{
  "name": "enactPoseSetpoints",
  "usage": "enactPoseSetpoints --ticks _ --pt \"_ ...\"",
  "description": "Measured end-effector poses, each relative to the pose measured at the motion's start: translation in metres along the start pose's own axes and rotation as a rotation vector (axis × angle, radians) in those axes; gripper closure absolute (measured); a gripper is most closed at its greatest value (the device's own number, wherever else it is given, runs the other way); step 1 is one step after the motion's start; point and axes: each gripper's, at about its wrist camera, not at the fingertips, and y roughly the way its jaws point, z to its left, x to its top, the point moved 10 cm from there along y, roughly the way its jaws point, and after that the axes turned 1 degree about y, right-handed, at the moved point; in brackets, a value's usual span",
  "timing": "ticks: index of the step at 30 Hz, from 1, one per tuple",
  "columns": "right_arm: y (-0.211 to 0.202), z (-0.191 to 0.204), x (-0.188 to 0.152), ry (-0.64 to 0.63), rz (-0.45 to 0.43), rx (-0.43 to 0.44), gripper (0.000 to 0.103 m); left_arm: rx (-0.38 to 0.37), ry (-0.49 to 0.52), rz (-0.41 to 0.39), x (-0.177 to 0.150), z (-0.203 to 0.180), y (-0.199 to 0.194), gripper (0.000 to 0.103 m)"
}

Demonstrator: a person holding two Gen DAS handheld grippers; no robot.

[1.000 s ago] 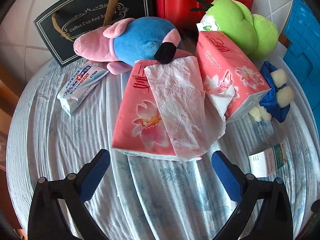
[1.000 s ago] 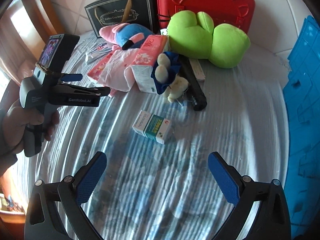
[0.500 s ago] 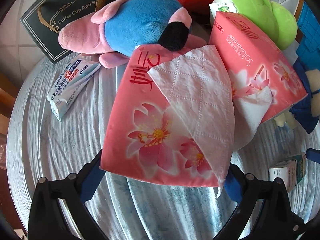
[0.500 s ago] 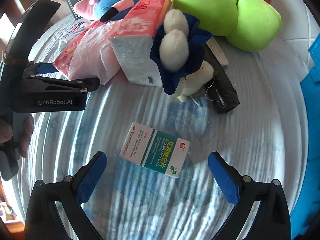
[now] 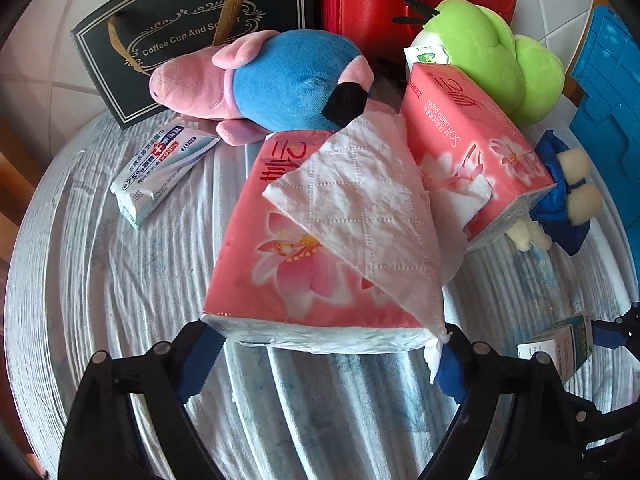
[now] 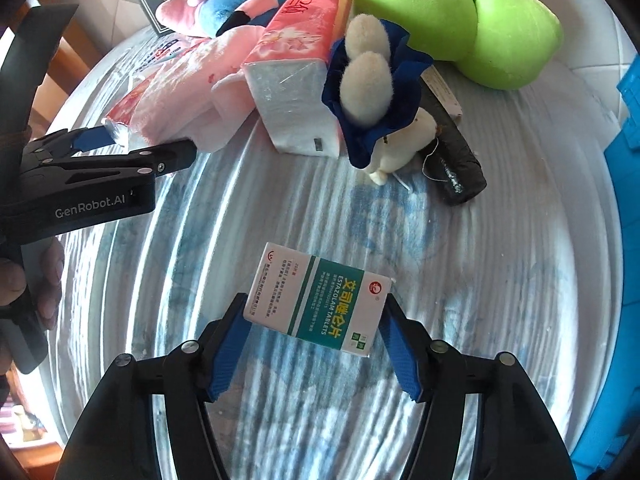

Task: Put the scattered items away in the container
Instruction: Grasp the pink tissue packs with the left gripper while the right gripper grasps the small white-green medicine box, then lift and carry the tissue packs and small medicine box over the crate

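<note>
Early stage: nothing yet stowed. Left gripper [image 5: 324, 354] fingers closing around the nearer of two pink tissue packs [image 5: 304, 276]; right gripper [image 6: 314, 346] fingers closing around one tablet box [image 6: 320, 300]. On the worktop [image 6: 520, 280]: three plush toys, one wipes packet [image 5: 160, 172]; blue container [image 6: 628, 152] alongside.

Each camera sits on a gripper and looks steeply down along its two fingers at the striped cloth [image 5: 100, 280], from close up. The left view faces the pink tissue pack [image 5: 304, 280] in the middle. The right view faces the medicine box [image 6: 320, 300]. Both views share the tissue packs, the green plush [image 6: 460, 12] and the medicine box, which sits at the left view's lower right.
</note>
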Motion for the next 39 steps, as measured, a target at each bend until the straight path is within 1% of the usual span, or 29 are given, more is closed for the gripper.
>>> enactPoseSetpoints --ticks 4,9,10,13,15,18,24,29,32,36,39 --pt "-0.015 0.007 -0.009 -0.005 -0.023 0.014 0.039 0.009 -0.026 -0.011 -0.008 0.001 -0.01 0.014" --pt "-0.036 0.012 -0.021 0.004 -0.051 0.03 0.039 0.021 -0.03 -0.019 -0.019 0.007 -0.024 0.014" --pt "-0.039 0.012 -0.023 0.004 -0.054 0.033 0.039 0.02 -0.031 -0.015 -0.027 0.01 -0.025 0.014" --pt "-0.05 0.013 -0.03 0.007 -0.064 0.043 0.039 0.021 -0.027 -0.013 -0.041 0.005 -0.037 0.014" --pt "-0.053 0.013 -0.023 0.016 -0.071 0.051 0.039 0.024 -0.026 -0.014 -0.046 0.005 -0.043 0.014" --pt "-0.064 0.01 -0.03 0.029 -0.081 0.066 0.039 0.029 -0.031 -0.003 -0.061 0.007 -0.05 0.014" --pt "-0.078 0.015 -0.053 0.047 -0.096 0.095 0.039 0.03 -0.043 0.02 -0.097 0.006 -0.069 0.014" --pt "-0.09 0.014 -0.071 0.055 -0.105 0.122 0.039 0.039 -0.051 0.041 -0.131 0.004 -0.088 0.014" --pt "-0.098 0.017 -0.079 0.055 -0.114 0.141 0.039 0.037 -0.073 0.039 -0.146 0.004 -0.102 0.014" --pt "-0.109 0.024 -0.087 0.047 -0.136 0.163 0.039 0.04 -0.105 0.007 -0.16 0.007 -0.13 0.014" --pt "-0.119 0.029 -0.09 0.041 -0.153 0.184 0.039 0.037 -0.114 -0.028 -0.162 0.007 -0.152 0.014"
